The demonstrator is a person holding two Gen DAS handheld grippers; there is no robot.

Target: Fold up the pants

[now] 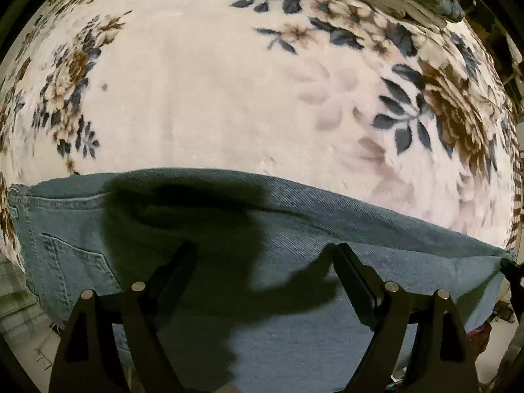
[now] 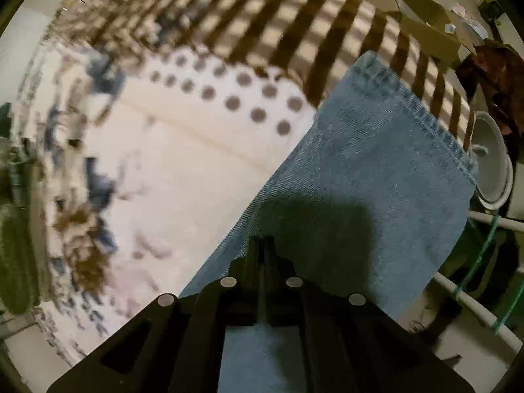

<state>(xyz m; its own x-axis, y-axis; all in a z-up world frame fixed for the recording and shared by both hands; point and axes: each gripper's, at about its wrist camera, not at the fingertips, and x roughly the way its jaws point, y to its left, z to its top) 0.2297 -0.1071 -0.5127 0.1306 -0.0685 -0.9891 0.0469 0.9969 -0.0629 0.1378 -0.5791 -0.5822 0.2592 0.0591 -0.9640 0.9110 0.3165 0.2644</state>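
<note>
Lying flat across a floral blanket (image 1: pixel 196 104), the jeans (image 1: pixel 294 229) show the waistband and a back pocket (image 1: pixel 75 258) at the left, then plain denim running right to the hem (image 2: pixel 422 114) near the blanket's brown checked border (image 2: pixel 294 32). Left gripper (image 1: pixel 262 252): fingers spread wide above the denim, holding nothing, its shadow cast on the cloth. Right gripper (image 2: pixel 262 245): fingers pressed together over the leg end; whether cloth is pinched between them cannot be told; white bowls (image 2: pixel 491 163) beyond the hem.
</note>
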